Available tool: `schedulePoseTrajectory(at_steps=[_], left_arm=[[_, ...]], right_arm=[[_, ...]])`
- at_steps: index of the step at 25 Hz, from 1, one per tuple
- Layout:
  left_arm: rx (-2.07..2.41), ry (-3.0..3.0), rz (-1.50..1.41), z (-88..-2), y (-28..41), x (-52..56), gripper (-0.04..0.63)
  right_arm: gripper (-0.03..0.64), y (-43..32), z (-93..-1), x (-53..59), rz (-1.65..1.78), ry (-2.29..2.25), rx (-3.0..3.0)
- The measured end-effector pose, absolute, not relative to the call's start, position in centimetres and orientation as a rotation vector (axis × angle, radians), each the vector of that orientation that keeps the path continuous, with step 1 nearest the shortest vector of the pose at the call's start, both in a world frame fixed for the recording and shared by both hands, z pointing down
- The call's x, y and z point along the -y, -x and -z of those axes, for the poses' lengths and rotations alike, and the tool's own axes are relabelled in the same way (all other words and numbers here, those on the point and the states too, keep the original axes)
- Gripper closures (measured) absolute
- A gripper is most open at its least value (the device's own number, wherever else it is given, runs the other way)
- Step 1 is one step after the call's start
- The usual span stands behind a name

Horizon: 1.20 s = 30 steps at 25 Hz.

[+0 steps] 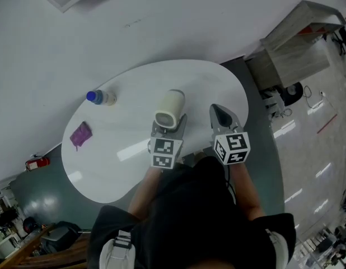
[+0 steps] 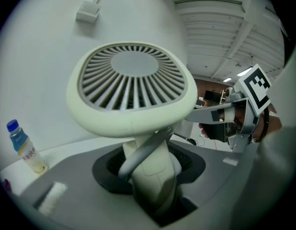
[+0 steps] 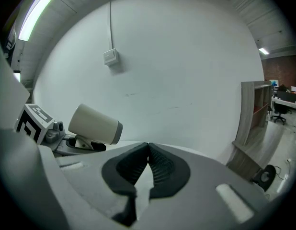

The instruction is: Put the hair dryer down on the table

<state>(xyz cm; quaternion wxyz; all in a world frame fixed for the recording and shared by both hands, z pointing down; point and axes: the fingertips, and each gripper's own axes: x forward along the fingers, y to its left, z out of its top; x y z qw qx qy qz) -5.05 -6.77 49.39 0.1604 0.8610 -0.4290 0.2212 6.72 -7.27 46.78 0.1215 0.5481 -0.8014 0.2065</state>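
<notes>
Cream-coloured hair dryer (image 1: 169, 112) is pinched by its handle in the left tool (image 1: 172, 126), over the white desk (image 1: 122, 156). The right tool (image 1: 222, 115) is pressed together, empty. Lowering step, I'd say; next comes a gentle set-down, then release.

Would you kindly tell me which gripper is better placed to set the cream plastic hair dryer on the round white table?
Left: the left gripper is shut on the cream plastic hair dryer by its handle, above the round white table. The right gripper is shut and empty beside it.
</notes>
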Motion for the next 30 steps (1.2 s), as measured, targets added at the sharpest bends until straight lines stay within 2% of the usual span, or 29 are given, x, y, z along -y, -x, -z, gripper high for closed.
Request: schedulePoseTrajectory(at_steps=[15, 30], left_arm=[[1.243, -2.3, -0.708, -56.4, 2.8, 11.3, 0.405], [1.259, -2.179, -0.808, -62.6, 3.7, 13.4, 0.405]], right_arm=[[0.614, -7.8, -54.0, 12.6, -0.734, -1.416, 2.315], [0.614, -6.6, -59.1, 14.7, -0.83, -1.324, 2.288]])
